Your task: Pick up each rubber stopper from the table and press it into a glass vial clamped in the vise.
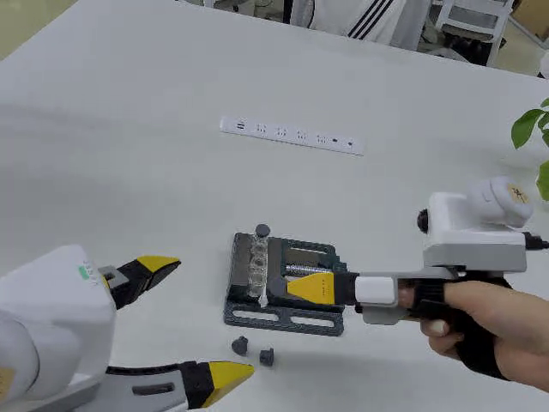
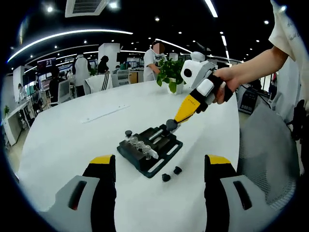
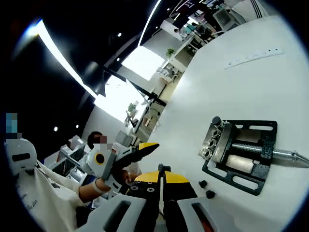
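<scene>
You work at a broad white table [image 1: 129,129] with a white power strip [image 1: 292,136] lying on its far half. White chairs [image 1: 470,19] stand beyond the far edge, and a leafy potted plant [image 2: 170,73] sits on the tabletop. The dark ceiling above you carries long curved light strips [image 2: 72,35], small spotlights and an air vent [image 2: 86,6]. What looks like a grey mesh chair back [image 2: 270,145] stands beside the table.

This is an open-plan office. A wide white desk [image 1: 129,129] carries a power strip [image 1: 292,136], with a potted plant [image 2: 171,72] and a mesh chair [image 2: 263,145] nearby. People [image 2: 81,70] stand among further desks under long ceiling light strips [image 2: 72,36] and an air vent [image 2: 87,6].
</scene>
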A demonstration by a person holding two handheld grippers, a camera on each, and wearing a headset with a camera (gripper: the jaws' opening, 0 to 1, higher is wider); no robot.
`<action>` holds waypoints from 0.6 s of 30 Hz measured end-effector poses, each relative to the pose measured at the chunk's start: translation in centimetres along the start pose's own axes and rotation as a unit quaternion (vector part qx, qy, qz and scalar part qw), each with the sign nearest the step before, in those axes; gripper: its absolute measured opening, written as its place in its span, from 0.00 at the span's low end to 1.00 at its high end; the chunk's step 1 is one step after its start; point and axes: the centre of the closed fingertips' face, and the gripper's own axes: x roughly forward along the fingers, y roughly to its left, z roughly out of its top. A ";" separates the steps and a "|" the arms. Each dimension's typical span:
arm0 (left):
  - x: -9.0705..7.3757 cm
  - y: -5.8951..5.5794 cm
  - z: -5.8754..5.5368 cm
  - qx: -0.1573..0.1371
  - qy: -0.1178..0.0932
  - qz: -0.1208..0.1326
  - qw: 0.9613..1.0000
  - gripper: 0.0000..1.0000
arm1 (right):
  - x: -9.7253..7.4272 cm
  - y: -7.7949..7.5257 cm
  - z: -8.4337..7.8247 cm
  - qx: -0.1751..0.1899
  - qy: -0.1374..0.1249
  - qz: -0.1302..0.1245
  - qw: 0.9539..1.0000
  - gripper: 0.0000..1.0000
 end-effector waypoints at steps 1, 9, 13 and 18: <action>0.1 -0.1 0.6 0.011 -0.006 -0.004 1.000 0.71 | -0.1 0.6 0.1 0.027 -0.007 0.015 1.000 0.00; 1.3 -1.8 4.2 0.035 -0.046 -0.038 0.998 0.50 | -0.3 3.6 0.7 0.126 -0.051 0.072 0.988 0.00; 1.7 -2.3 5.3 0.037 -0.060 -0.046 0.996 0.37 | -0.5 3.9 0.5 0.170 -0.052 0.084 0.980 0.00; 1.9 -2.8 5.9 0.034 -0.071 -0.053 0.996 0.30 | -0.7 3.8 0.3 0.179 -0.054 0.085 0.979 0.00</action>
